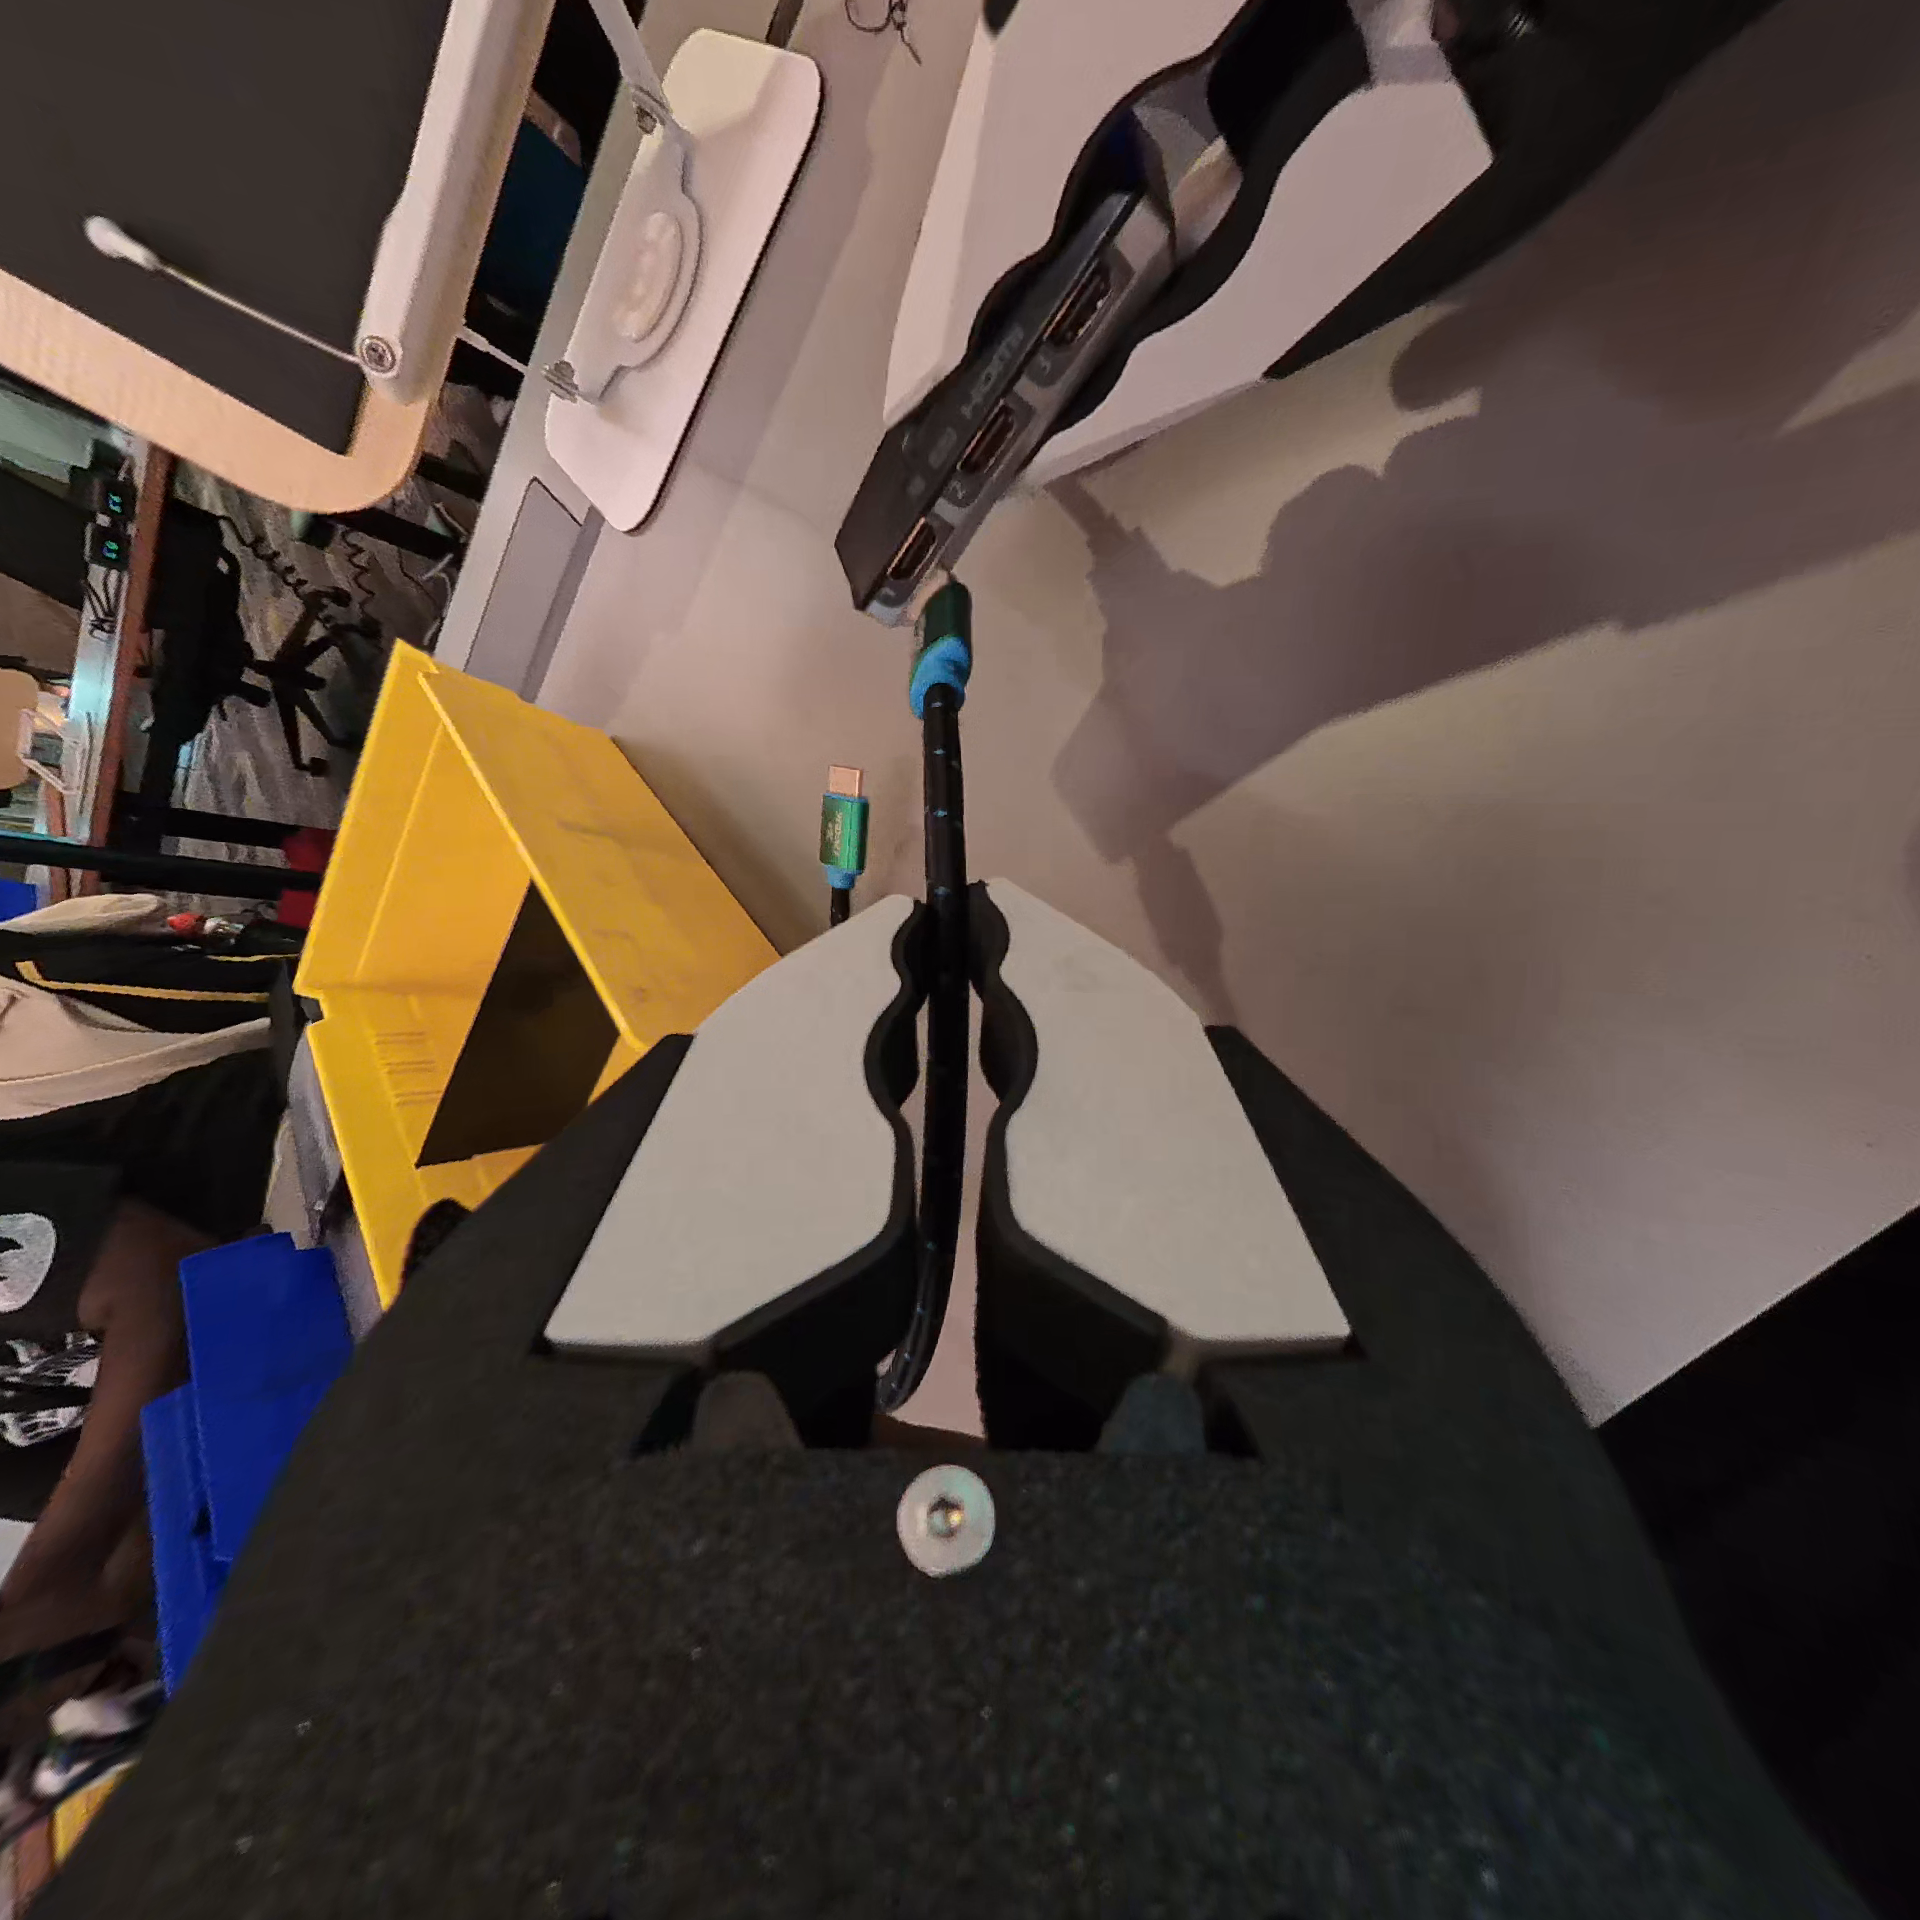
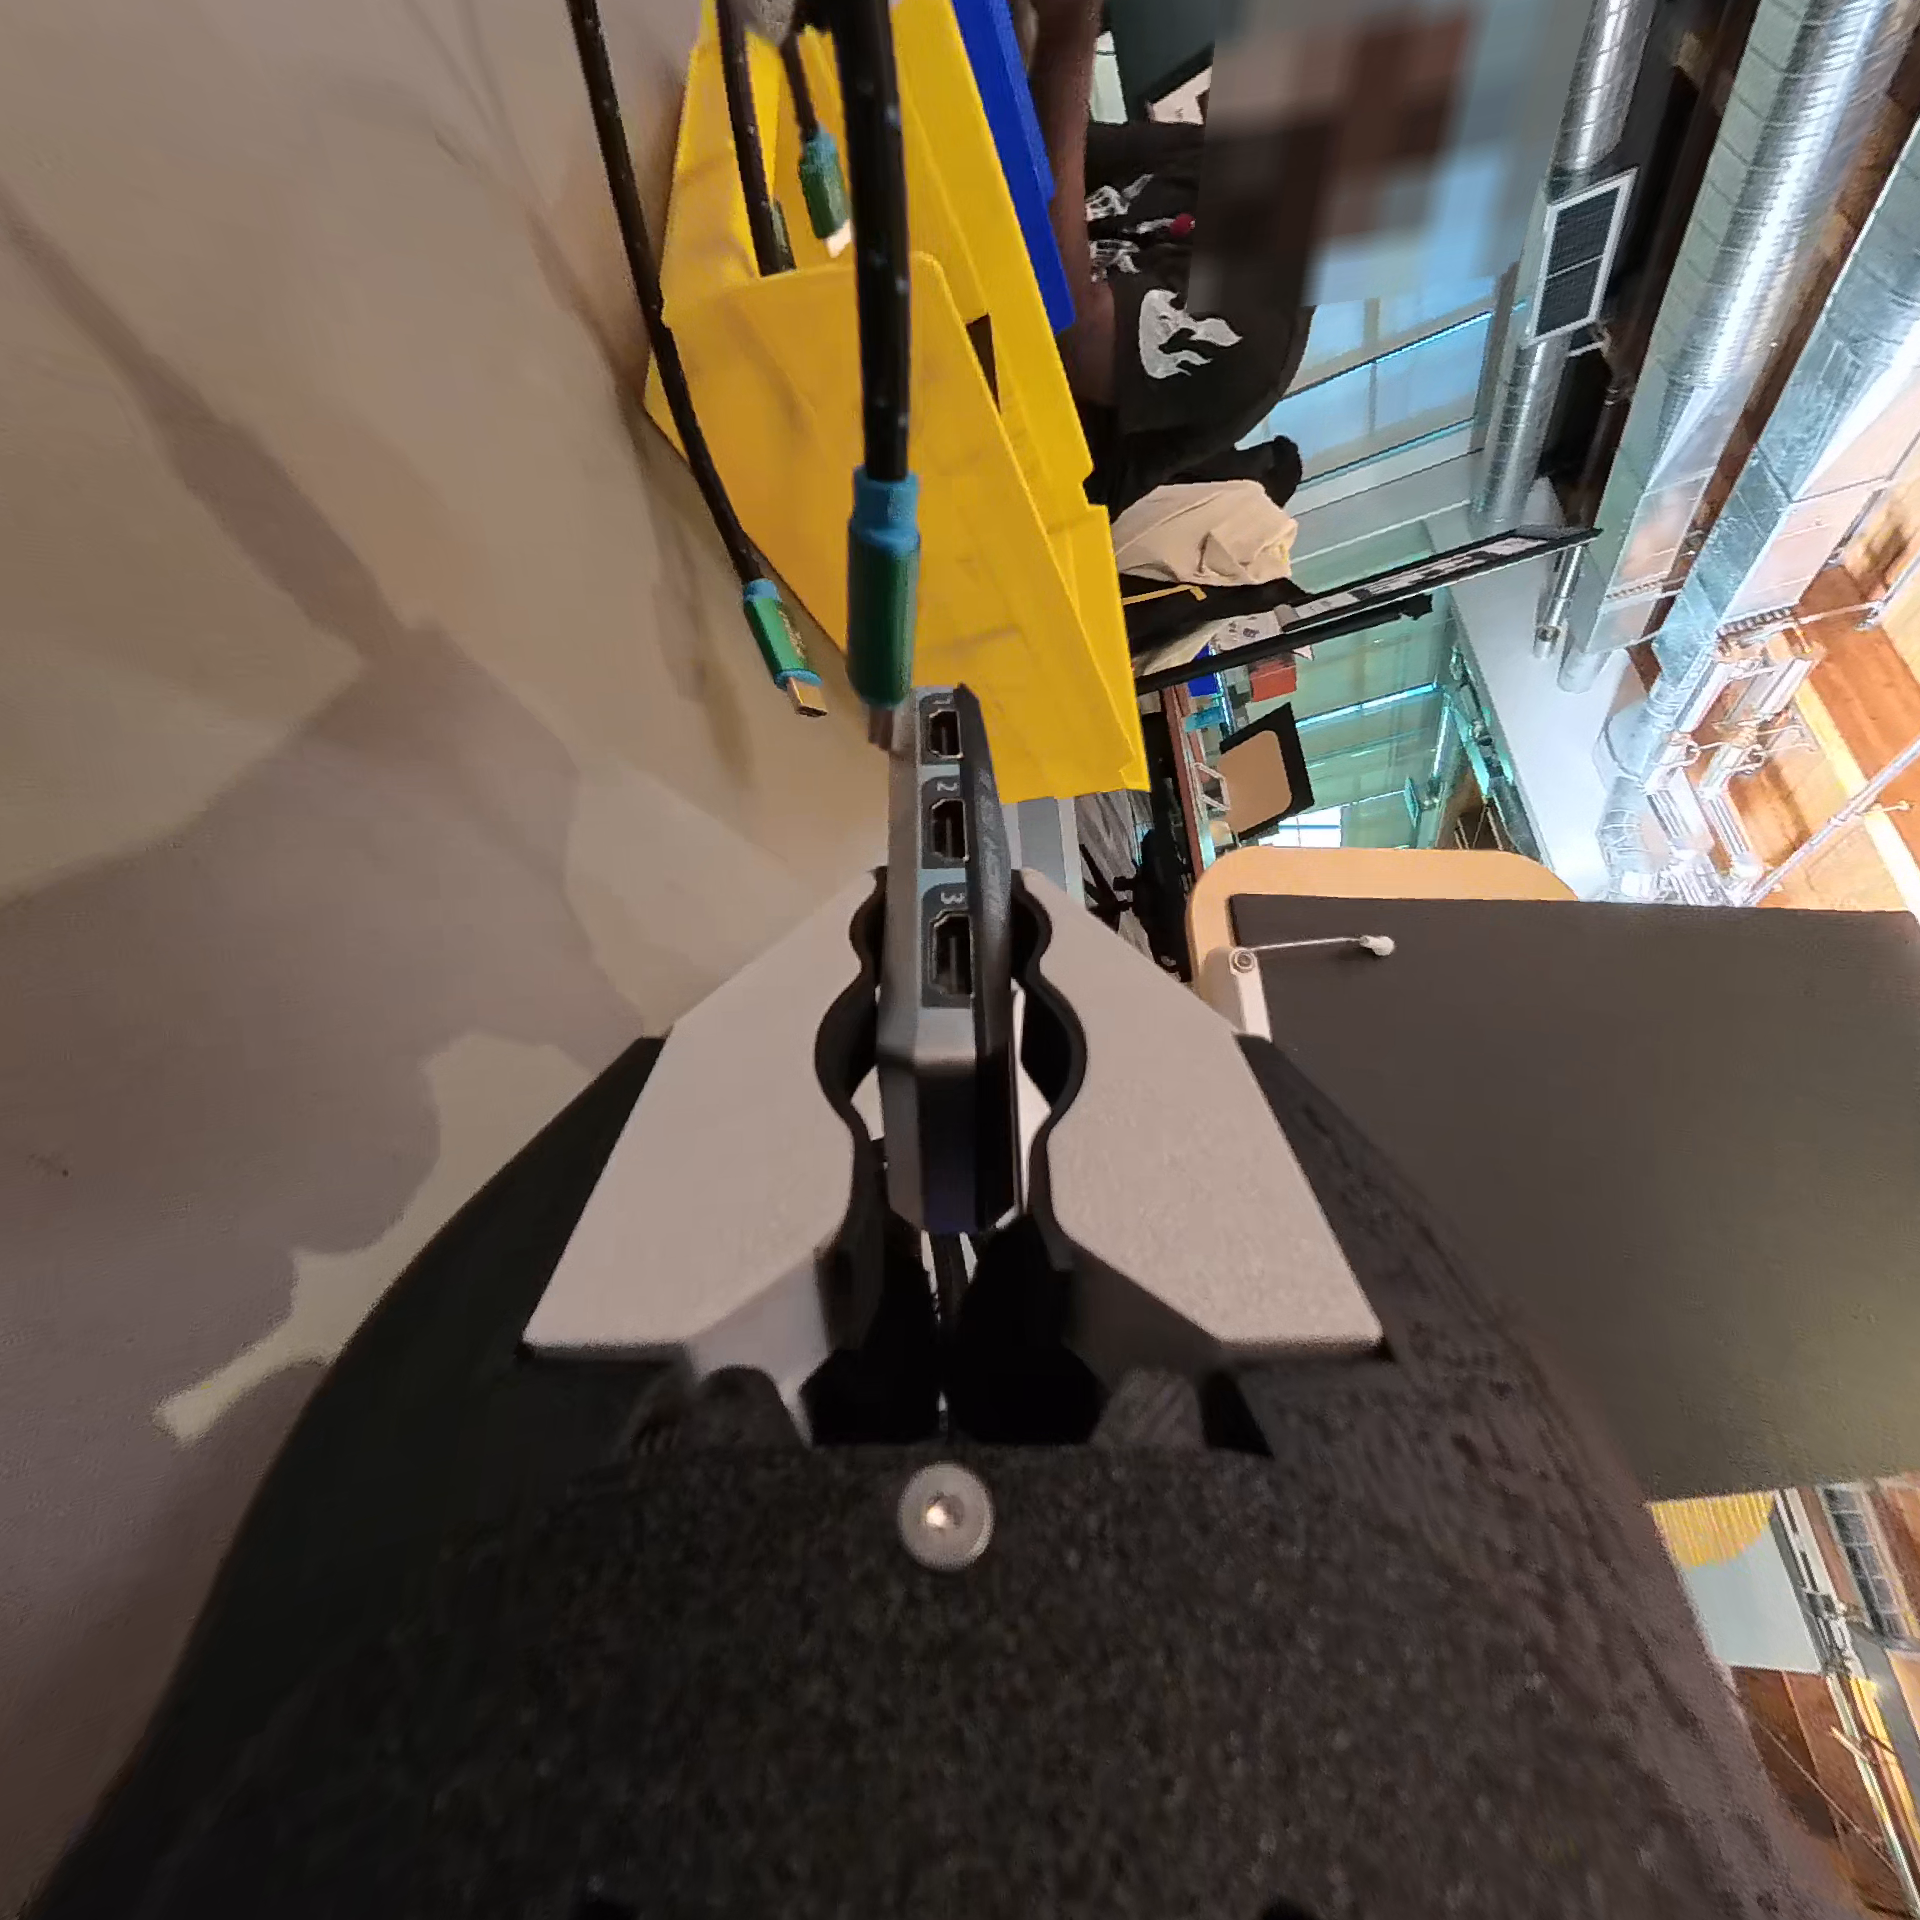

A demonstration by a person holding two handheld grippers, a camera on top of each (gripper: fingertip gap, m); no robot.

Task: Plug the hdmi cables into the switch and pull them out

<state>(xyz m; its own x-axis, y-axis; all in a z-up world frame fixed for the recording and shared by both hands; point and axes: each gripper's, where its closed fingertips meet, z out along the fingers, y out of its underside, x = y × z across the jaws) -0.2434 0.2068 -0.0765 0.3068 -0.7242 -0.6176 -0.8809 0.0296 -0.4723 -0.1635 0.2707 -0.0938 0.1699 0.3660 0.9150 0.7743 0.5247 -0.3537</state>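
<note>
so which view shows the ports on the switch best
The right wrist view. The switch sits clamped in the right gripper, its three ports facing the camera, all empty, with the green plug beside the far end port. The left wrist view shows the same ports farther off at a slant, with the plug tip hidden.

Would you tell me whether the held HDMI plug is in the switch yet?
Out: the plug tip sits just beside the switch, all three ports empty.
</note>
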